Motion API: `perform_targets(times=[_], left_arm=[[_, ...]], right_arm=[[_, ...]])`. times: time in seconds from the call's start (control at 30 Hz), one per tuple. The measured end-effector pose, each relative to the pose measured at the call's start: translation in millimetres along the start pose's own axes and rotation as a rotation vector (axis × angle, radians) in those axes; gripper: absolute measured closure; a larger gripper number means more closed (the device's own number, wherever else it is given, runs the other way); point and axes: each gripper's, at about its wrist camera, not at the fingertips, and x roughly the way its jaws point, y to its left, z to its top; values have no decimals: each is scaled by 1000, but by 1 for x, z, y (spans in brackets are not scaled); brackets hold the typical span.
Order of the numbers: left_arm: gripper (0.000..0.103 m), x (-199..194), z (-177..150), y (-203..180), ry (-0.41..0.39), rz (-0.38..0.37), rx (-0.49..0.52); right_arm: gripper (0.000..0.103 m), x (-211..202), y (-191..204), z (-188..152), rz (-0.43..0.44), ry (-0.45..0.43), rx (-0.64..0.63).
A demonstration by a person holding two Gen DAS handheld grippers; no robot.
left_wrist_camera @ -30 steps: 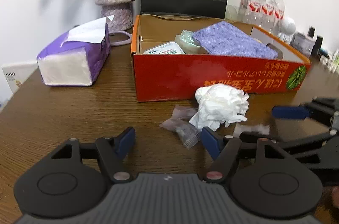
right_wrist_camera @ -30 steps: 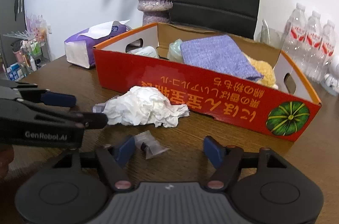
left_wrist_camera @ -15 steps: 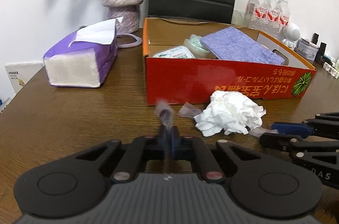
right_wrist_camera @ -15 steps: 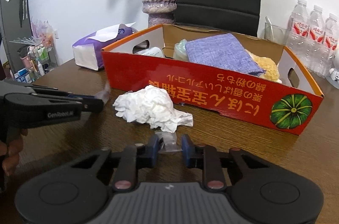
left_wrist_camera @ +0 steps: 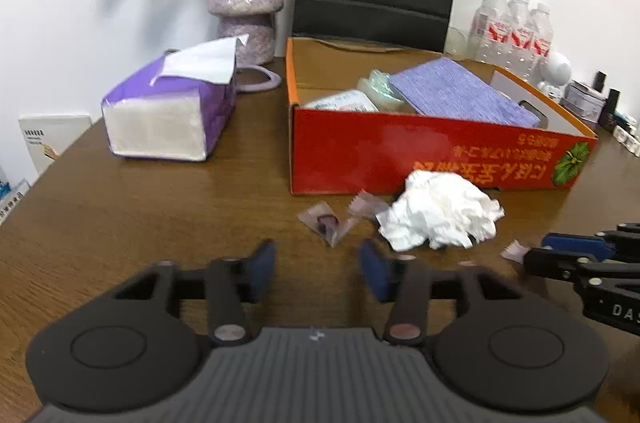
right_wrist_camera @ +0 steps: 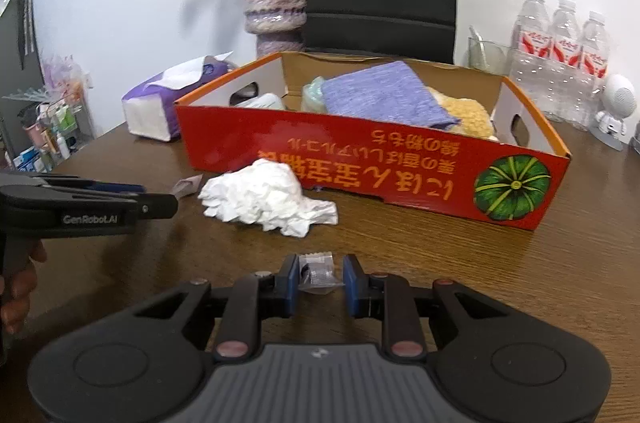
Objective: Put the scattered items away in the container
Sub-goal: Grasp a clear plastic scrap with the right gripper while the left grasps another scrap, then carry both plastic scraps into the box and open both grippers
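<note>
A: Since half a second ago the left gripper (left_wrist_camera: 318, 265) has let its small clear plastic wrapper (left_wrist_camera: 326, 223) drop to the brown wooden table (left_wrist_camera: 160, 223); its jaws are opening, nothing between them.

B: The right gripper (right_wrist_camera: 318, 281) pinches another clear wrapper (right_wrist_camera: 316, 271); it looks light, crinkly, slippery; better gripped mid-body, then carried to the red cardboard box (right_wrist_camera: 360, 159).

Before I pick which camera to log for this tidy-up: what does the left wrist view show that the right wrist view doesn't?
Only the left wrist view: a small wrapper lying loose ahead of the left gripper, whose jaws are opening.

Only the right wrist view: the right gripper pinching a clear wrapper, and a yellow fluffy item in the box.

Both: the red box, crumpled tissue, purple cloth, tissue pack.
</note>
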Motion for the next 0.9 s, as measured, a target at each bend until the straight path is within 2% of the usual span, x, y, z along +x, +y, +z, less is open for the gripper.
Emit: perform_targets(times=[0.07, 0.17, 0.23, 0.33, 0.37, 0.4, 0.9], left_arm=[[36, 4, 5, 0, -6, 10, 2], [36, 14, 11, 0, -4, 26, 1], [40, 22, 13, 1, 12, 36, 2], [64, 27, 11, 2, 9, 51, 22], [76, 26, 10, 3, 8, 46, 22], [82, 26, 10, 6, 8, 32, 12], [95, 6, 4, 15, -31, -11, -7]], right_arm=[[81, 0, -4, 2, -12, -7, 12], [81, 1, -9, 6, -26, -15, 23], [81, 2, -12, 7, -31, -14, 29], [81, 6, -14, 5, -31, -2, 38], [81, 7, -15, 4, -28, 4, 41], [81, 9, -16, 4, -25, 12, 43], [81, 11, -12, 4, -23, 5, 14]])
